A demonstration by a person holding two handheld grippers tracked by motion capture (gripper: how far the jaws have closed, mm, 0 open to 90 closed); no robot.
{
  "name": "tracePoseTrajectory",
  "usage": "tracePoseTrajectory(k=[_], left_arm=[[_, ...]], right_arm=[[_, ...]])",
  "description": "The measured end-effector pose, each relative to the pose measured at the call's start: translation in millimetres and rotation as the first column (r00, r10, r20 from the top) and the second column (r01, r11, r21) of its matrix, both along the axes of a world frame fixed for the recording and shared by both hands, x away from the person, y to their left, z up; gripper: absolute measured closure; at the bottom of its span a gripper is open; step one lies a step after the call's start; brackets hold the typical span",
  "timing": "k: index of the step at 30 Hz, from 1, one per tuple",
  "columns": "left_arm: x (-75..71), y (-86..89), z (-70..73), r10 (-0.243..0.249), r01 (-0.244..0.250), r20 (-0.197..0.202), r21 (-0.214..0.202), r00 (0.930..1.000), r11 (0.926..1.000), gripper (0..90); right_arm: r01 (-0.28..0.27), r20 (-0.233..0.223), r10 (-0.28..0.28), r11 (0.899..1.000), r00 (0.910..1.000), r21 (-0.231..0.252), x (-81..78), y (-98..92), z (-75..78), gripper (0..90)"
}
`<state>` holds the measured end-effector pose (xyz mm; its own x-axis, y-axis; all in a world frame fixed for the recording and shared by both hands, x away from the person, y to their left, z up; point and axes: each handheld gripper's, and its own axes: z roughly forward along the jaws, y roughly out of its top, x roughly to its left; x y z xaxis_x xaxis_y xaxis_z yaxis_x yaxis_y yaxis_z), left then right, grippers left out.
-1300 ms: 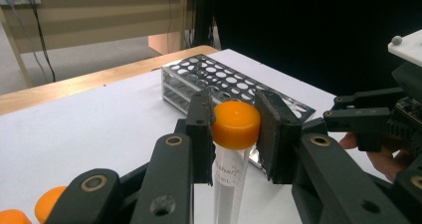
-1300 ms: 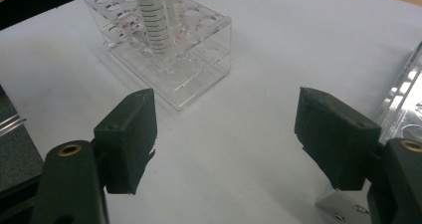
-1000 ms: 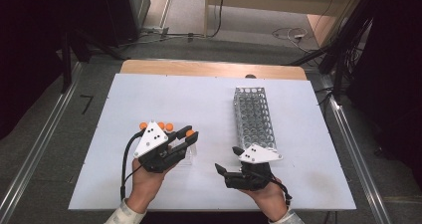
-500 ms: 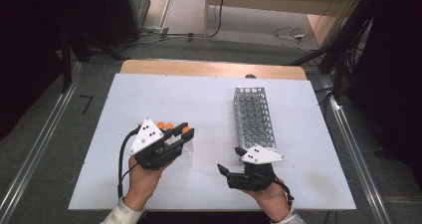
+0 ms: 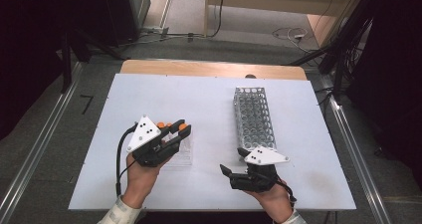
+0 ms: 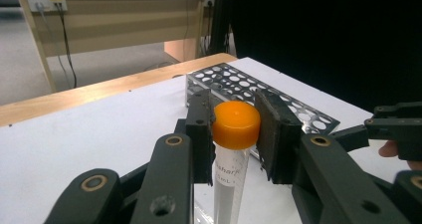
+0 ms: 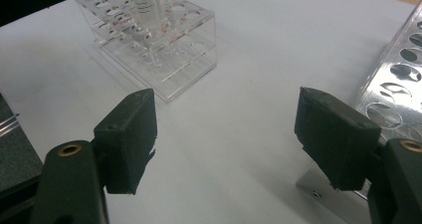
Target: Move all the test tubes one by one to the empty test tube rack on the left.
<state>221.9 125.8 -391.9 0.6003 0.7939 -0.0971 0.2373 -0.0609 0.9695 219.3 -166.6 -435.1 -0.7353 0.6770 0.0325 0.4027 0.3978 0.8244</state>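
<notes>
Left gripper (image 6: 236,134): clamped on the orange cap of a tube (image 6: 234,149), pads on either side just under the rim, so the tube hangs upright and can be lifted straight.
Tube: held over or just at the clear rack (image 5: 180,152), near the table's front left; whether its tip is free of the rack cannot be told.
Right gripper (image 7: 226,144): jaws wide apart, nothing between them, resting low near the front edge beside the metal rack (image 5: 255,118), probably waiting to help.
Metal rack: long, perforated, empty holes facing up, likely where the tube goes.
Clear rack: holds other tubes with orange caps.
Table (image 5: 209,99): white, matte, bare elsewhere, with a wooden strip along the far edge.
Room: grey floor, cables, dark stands at both sides, a pale desk behind.
</notes>
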Motion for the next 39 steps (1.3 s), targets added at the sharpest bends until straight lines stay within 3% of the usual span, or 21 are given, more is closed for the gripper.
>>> tracePoseTrajectory(k=[39], left_arm=[[19.7,11.1,-2.7,0.065,-0.065,0.000,0.015,0.9979,0.9978,69.6]], right_arm=[[0.019,-0.006,-0.019,1.000,0.9998,-0.005,-0.3,-8.7,-2.3,23.2]])
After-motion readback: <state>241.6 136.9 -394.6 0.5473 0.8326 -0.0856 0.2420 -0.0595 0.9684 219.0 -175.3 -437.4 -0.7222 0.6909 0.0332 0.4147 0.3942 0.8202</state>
